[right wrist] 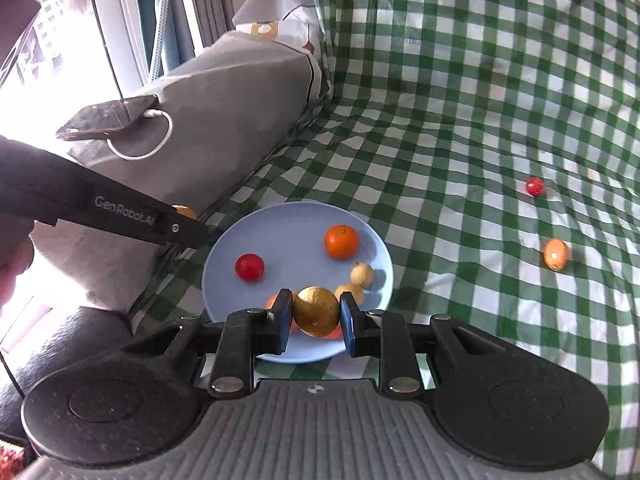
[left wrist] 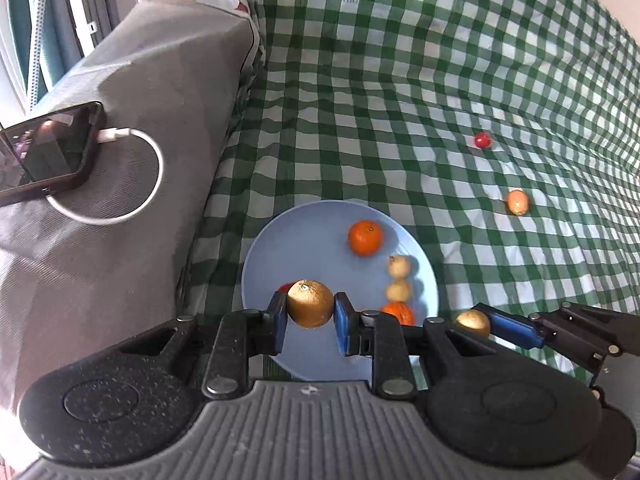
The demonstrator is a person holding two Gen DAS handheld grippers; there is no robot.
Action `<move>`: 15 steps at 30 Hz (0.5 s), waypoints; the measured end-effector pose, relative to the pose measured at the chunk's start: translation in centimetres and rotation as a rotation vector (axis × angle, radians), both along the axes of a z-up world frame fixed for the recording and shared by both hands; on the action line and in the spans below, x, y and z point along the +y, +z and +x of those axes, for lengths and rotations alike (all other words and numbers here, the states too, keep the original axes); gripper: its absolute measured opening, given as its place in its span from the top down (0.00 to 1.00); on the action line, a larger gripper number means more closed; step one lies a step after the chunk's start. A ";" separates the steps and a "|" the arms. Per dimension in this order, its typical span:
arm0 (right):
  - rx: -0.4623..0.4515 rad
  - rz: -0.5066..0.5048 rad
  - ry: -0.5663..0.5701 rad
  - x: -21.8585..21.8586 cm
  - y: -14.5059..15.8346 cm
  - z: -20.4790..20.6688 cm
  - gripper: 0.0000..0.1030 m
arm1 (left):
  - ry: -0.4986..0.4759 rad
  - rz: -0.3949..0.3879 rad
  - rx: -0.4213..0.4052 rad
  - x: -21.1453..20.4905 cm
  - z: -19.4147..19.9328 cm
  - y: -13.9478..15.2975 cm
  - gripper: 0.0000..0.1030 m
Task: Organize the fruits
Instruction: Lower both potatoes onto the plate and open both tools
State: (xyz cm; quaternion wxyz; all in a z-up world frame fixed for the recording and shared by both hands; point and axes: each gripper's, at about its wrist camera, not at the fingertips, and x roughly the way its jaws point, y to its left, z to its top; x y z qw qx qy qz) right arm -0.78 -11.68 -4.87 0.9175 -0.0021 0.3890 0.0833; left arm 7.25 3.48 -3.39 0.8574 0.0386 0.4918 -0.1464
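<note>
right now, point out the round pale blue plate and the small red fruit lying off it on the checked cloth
round pale blue plate (right wrist: 280, 236), right wrist view, bare far part
small red fruit (right wrist: 535, 186), right wrist view, its middle

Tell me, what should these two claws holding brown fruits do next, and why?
Probably lower both and open over the blue plate. The left gripper and right gripper each clamp a brown fruit above the plate, where other fruits already lie.
</note>
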 end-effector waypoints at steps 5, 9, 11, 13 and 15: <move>0.021 -0.009 0.016 0.3 -1.7 2.6 0.74 | 0.000 0.025 0.012 -0.3 2.1 -2.1 0.74; 0.037 -0.022 0.029 0.5 -3.1 4.3 0.74 | -0.004 0.042 0.024 -0.5 3.3 -3.4 0.74; 0.047 -0.026 0.033 0.5 -3.6 5.0 0.74 | -0.007 0.050 0.028 -0.7 3.7 -4.0 0.74; 0.057 -0.032 0.038 0.6 -4.1 5.6 0.74 | -0.007 0.057 0.033 -0.9 4.2 -4.5 0.74; 0.065 -0.040 0.045 0.8 -4.6 6.1 0.74 | -0.008 0.069 0.039 -1.2 4.6 -5.1 0.74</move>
